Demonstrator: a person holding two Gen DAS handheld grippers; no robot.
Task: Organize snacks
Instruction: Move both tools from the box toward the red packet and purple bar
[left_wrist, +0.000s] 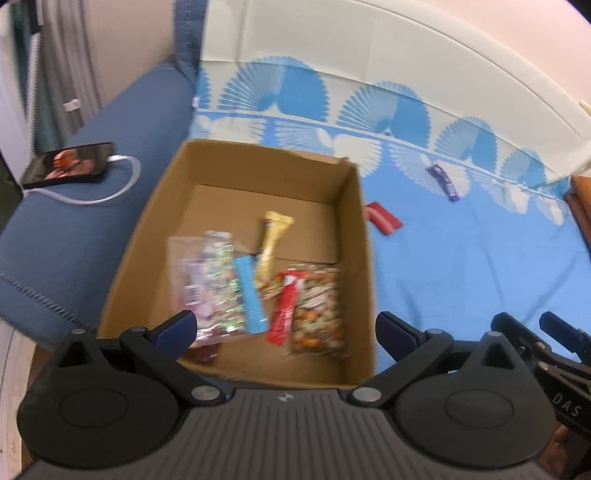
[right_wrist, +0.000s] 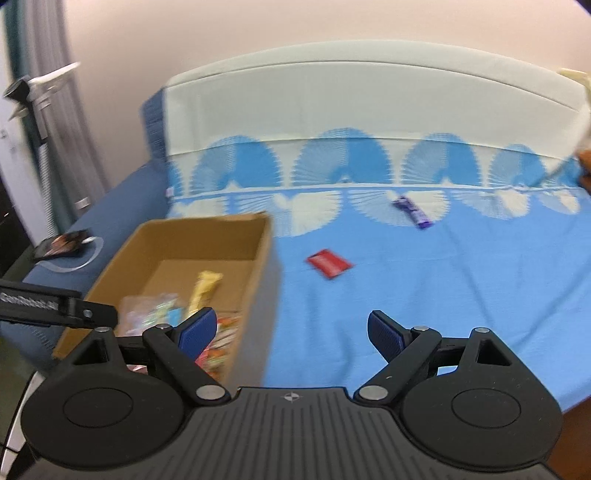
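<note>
Snacks are split between the cardboard box (left_wrist: 240, 236) and the bed's blue fan-print sheet (left_wrist: 461, 266) it sits on. Inside the box, from the left wrist view, a clear bag of pastel candy (left_wrist: 207, 284) lies at about 9 o'clock, a light blue bar (left_wrist: 251, 295) just beside it, a yellow wrapped bar (left_wrist: 273, 247) up toward 12, a red stick pack (left_wrist: 286, 310) lying partly across a clear bag of mixed nuts (left_wrist: 317, 314) at around 4 o'clock, plus something dark red (left_wrist: 201, 354) near the front wall, too blurry to name. Two pieces are out on the sheet: a flat red packet (right_wrist: 328, 263) close to the box's right wall, and a purple bar (right_wrist: 413, 212) farther off toward 1 o'clock, well apart from each other. The left gripper (left_wrist: 286, 332) hangs over the near edge of the box with its fingers spread wide and nothing between them. The right gripper (right_wrist: 291, 332) hovers over the sheet just right of the box, fingers also wide apart and holding nothing, with the red packet at roughly 12 o'clock from it. Off at 9 o'clock, on the dark blue cushion (left_wrist: 74, 240), a phone (left_wrist: 68, 166) lies with a white cable (left_wrist: 107, 192) plugged into it. Everything's a bit motion-blurred.
</note>
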